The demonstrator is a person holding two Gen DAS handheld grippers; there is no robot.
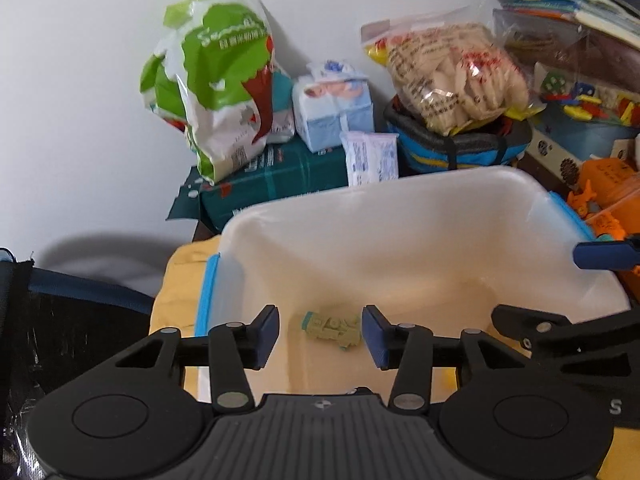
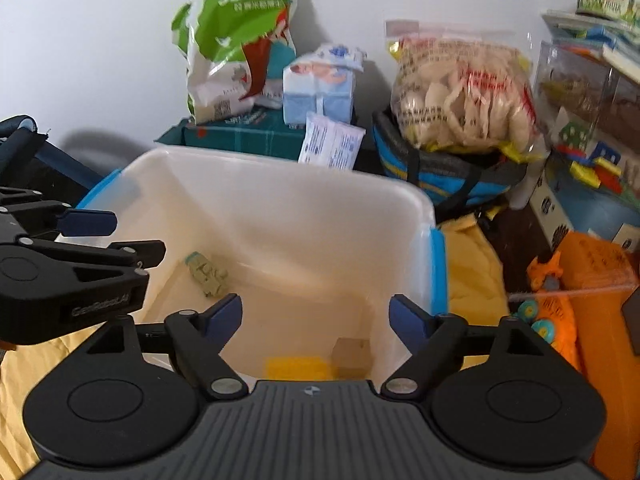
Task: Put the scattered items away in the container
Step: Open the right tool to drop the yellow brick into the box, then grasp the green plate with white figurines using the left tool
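Note:
A translucent white container [image 1: 400, 208] with blue clips stands on a yellow cloth; it also shows in the right wrist view [image 2: 280, 184]. A pale green toy vehicle [image 1: 332, 329] lies on its floor, also seen from the right wrist [image 2: 207, 274]. A yellow block [image 2: 298, 368] and a tan cube [image 2: 352, 356] lie at the near right of the floor. My left gripper [image 1: 320, 336] is open and empty above the container. My right gripper [image 2: 316, 314] is open and empty above its near side. The left gripper appears at the left edge of the right wrist view [image 2: 86, 240].
Behind the container stand a green and white bag [image 1: 216, 88], a blue tissue pack [image 1: 332, 108], a bag of pale crackers [image 1: 452, 76] on a blue bag, and stacked toy boxes at right. Orange toys [image 2: 560, 300] lie right of the container. A dark bag [image 1: 60, 340] sits left.

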